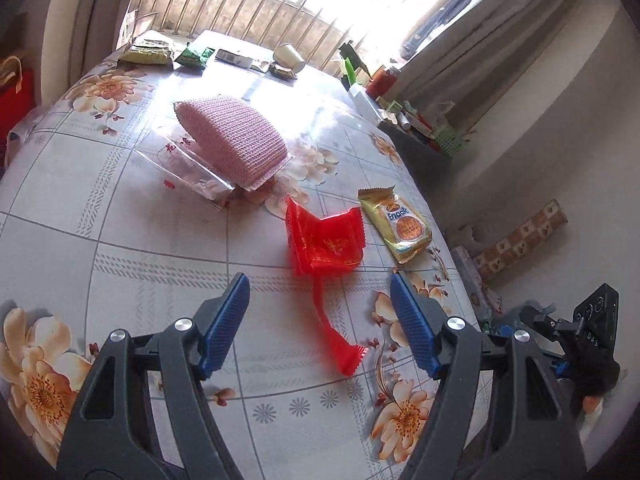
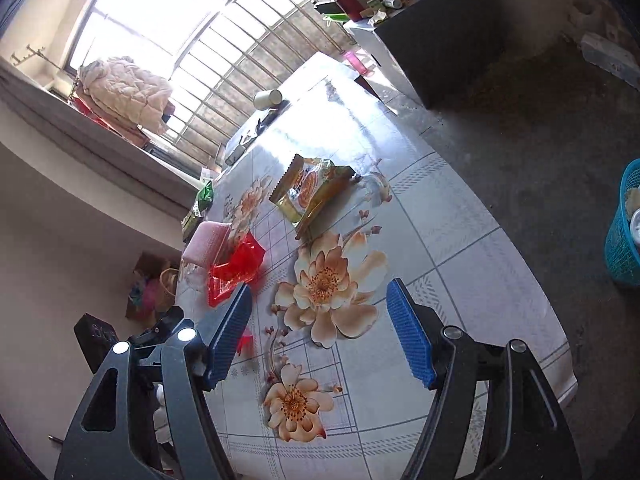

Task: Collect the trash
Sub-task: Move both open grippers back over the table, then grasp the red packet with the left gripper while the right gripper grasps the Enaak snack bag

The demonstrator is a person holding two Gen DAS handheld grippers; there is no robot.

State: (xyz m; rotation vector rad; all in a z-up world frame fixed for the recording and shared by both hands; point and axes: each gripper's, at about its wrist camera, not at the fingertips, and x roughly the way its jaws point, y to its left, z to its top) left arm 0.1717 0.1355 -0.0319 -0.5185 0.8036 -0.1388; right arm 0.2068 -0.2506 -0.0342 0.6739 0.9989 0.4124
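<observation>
A crumpled red wrapper (image 1: 326, 248) lies on the flowered tablecloth, its long tail (image 1: 338, 340) reaching between the blue pads of my left gripper (image 1: 320, 328), which is open above the cloth and holds nothing. Right of the wrapper lies a yellow snack packet (image 1: 400, 226). In the right wrist view the same yellow packet (image 2: 310, 192) lies ahead, and the red wrapper (image 2: 236, 270) sits beside the left pad. My right gripper (image 2: 320, 332) is open over a printed flower, with nothing between its pads.
A pink knitted pad (image 1: 236, 140) rests on a clear plastic bag (image 1: 180, 164). Green and yellow packets (image 1: 194, 56) and a paper cup (image 1: 290, 56) lie at the far edge by the window. A blue basket (image 2: 624, 236) stands on the floor, right of the table (image 2: 460, 248).
</observation>
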